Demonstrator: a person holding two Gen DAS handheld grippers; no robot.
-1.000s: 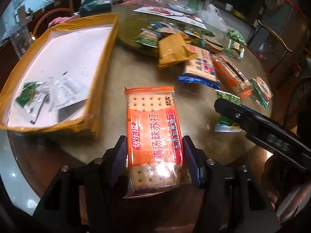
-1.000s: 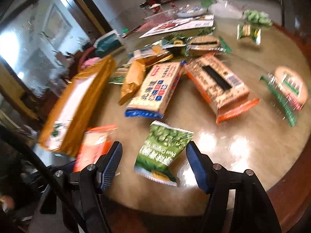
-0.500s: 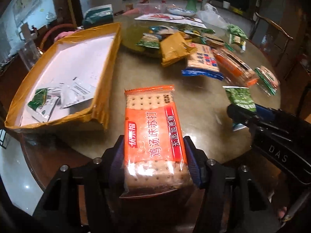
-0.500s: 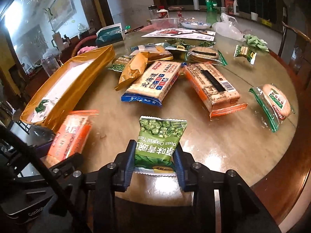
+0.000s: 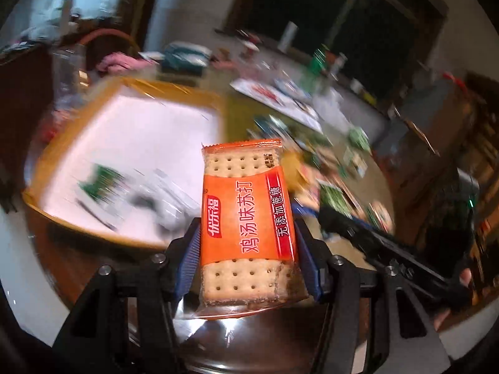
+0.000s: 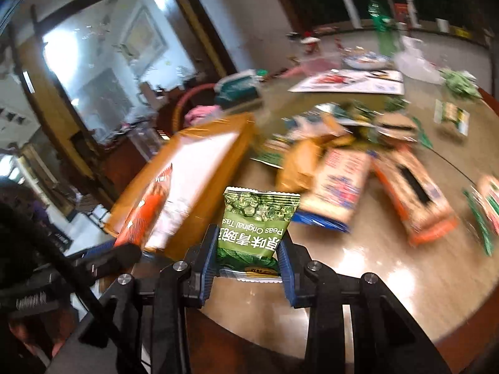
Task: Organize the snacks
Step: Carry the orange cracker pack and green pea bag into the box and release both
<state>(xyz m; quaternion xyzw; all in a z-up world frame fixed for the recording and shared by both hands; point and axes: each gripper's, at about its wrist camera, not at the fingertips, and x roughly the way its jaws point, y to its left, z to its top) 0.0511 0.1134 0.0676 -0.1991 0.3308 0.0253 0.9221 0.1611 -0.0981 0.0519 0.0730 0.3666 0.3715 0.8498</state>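
My left gripper (image 5: 246, 260) is shut on an orange soda cracker pack (image 5: 246, 218) and holds it in the air, near the front right corner of the yellow box (image 5: 131, 240). The box has a white floor with a few small packets (image 5: 103, 185) in it. My right gripper (image 6: 248, 263) is shut on a green peas packet (image 6: 257, 224), lifted above the table edge. The cracker pack (image 6: 146, 210) also shows at the left of the right wrist view, beside the box (image 6: 199, 162).
Several snack packs lie on the round table (image 6: 389, 268): a blue-edged cracker pack (image 6: 336, 187), an orange pack (image 6: 414, 196), a yellow bag (image 6: 299, 165). Leaflets (image 6: 352, 82) and bottles stand at the back. The right gripper's body (image 5: 389, 249) crosses the left wrist view.
Both grippers have lifted their packs off the table and swung left toward the yellow box. The views are blurred by motion.
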